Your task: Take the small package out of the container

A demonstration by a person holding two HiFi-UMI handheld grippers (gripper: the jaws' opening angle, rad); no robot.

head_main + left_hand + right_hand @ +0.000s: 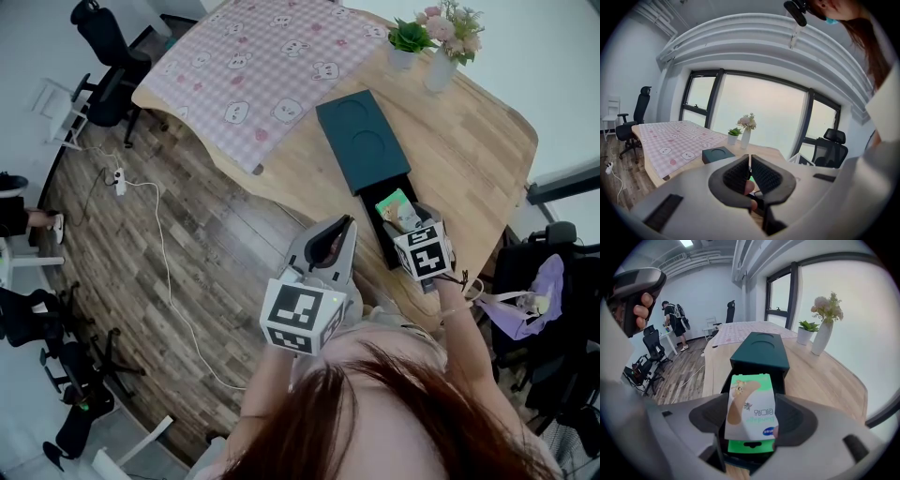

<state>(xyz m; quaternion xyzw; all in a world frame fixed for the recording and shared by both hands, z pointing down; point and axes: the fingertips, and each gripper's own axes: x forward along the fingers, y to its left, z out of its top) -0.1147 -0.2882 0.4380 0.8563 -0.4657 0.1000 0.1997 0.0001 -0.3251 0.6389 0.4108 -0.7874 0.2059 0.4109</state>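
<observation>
The small package (pixel 751 406) seemingly over the container (pixel 759 350) on the table (pixel 825 376) (vase (pixel 821 338) behind).

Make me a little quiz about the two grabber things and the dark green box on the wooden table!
1. True or false: the left gripper has its jaws closed together.
2. What is the right gripper gripping? A) a red apple B) a flat green-and-white bandage package C) a metal spoon
3. Fill in: the drawer of the dark green drawer box on the wooden table is pulled ____.
Key: 1 true; 2 B; 3 open.
</observation>
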